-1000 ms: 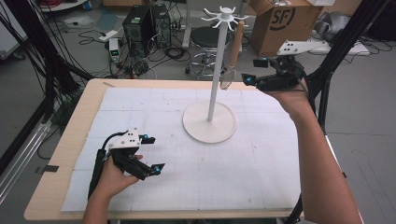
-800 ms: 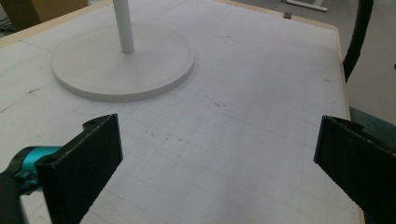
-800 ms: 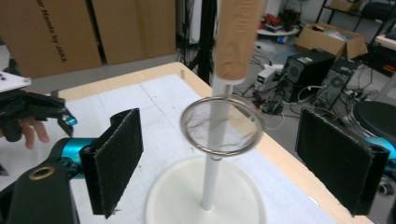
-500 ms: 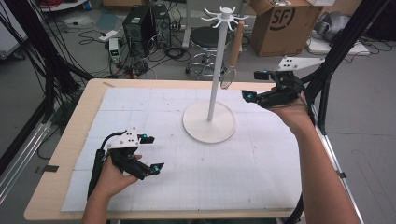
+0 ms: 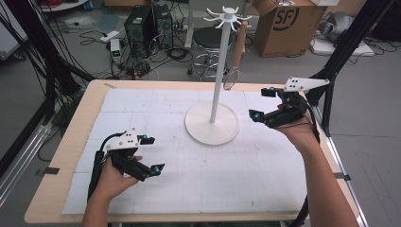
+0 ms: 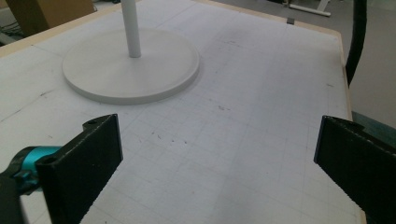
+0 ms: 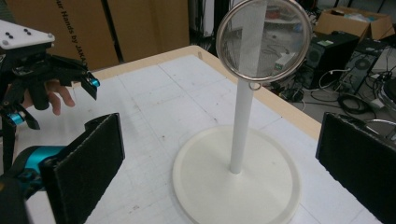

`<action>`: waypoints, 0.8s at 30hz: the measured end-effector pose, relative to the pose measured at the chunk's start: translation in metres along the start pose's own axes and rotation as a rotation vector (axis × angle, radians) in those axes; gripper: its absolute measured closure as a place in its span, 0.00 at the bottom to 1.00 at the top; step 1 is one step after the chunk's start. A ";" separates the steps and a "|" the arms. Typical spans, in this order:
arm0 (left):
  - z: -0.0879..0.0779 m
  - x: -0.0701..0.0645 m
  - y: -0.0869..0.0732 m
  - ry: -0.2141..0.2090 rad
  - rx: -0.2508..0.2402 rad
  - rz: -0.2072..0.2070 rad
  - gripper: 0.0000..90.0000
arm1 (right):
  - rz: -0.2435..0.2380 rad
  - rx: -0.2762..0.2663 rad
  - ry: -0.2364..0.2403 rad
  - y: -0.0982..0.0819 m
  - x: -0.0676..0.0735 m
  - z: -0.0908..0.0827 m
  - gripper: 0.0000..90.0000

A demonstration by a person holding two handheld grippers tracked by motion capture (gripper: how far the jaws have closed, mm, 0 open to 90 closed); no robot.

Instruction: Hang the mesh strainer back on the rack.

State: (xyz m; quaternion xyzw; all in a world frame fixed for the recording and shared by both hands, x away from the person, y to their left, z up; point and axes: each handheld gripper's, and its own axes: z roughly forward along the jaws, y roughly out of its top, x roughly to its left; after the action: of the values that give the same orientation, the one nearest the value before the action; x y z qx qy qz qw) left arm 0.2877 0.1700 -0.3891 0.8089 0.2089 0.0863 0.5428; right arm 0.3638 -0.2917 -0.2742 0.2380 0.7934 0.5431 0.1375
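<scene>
Right gripper view looks along wide-apart jaws that have just been opening, nothing between them; the right gripper hangs beside the stand. Ahead, the strainer hangs from a hook at the stand's top, wooden handle up, mesh bowl against the pole. It looks light, its mesh easily dented, so the stiff handle is the place to grip. The left gripper rests on the desk, jaws open and empty. A cardboard box behind reads "SF".

round wire-mesh strainer w/ wooden handle hangs from white stand, mesh end down, above base.
</scene>
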 end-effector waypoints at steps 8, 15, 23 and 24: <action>-0.001 0.001 0.000 0.005 -0.002 -0.003 0.02 | 0.015 0.021 0.011 -0.024 0.005 0.002 0.00; -0.005 -0.001 0.004 0.010 -0.016 0.001 0.02 | 0.002 0.035 0.009 -0.042 0.015 0.003 0.00; -0.009 0.000 0.009 0.014 -0.041 0.007 0.02 | 0.031 0.086 -0.008 -0.069 0.019 0.005 0.00; -0.009 0.000 0.009 0.013 -0.039 0.005 0.02 | 0.031 0.086 -0.008 -0.069 0.019 0.005 0.00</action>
State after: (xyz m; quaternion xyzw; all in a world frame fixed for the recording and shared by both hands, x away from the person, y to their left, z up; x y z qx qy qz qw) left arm 0.2866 0.1743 -0.3772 0.7980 0.2086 0.0970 0.5570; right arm 0.3342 -0.2980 -0.3398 0.2582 0.8115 0.5098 0.1217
